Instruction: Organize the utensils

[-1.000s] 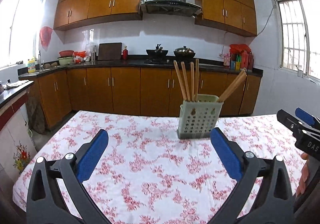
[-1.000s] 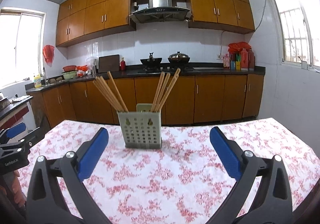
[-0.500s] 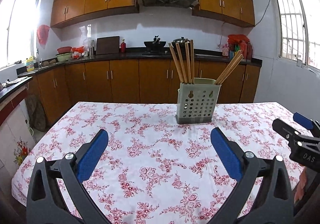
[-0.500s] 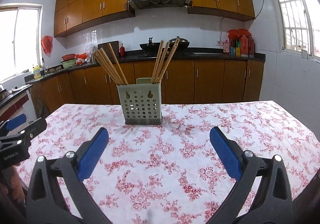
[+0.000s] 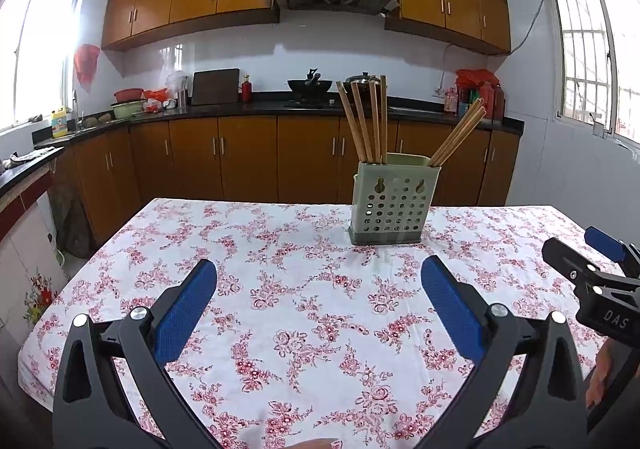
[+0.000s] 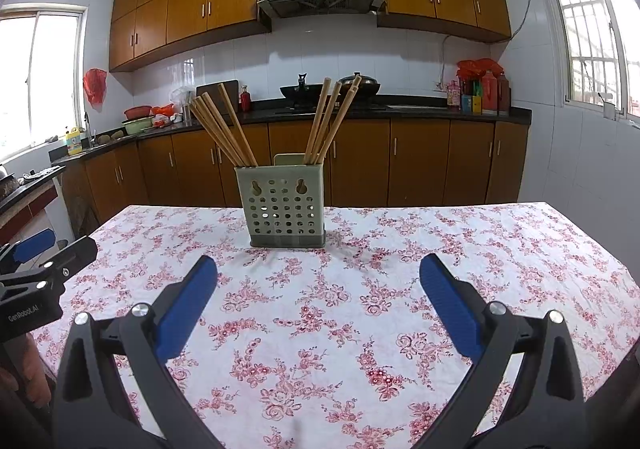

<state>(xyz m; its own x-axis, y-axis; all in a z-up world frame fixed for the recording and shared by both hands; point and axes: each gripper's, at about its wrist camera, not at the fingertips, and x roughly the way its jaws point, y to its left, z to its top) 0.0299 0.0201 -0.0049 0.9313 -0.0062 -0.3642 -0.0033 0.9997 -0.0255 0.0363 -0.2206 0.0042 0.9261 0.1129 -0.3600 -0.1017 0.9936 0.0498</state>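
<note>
The left gripper [image 5: 319, 291] is hanging low over the floral tablecloth [image 5: 304, 329] with its blue pads spread wide and nothing between them, probably because no loose utensil is showing on the cloth to be picked up; ahead of it and a little to its right the utensil holder [image 5: 387, 204] is standing upright, well apart from the fingertips; to its right the right gripper [image 6: 318, 287] is waiting in the same way, pads apart and empty, with the holder almost straight ahead, slightly left of centre. The holder is looking pale green, boxy and perforated with round holes and two keyhole slots; wooden chopsticks [image 6: 224, 129] are leaning out of it in two bunches, one fanning left and one [image 6: 330, 119] tilting right, so the sorting is seeming largely done.
</note>
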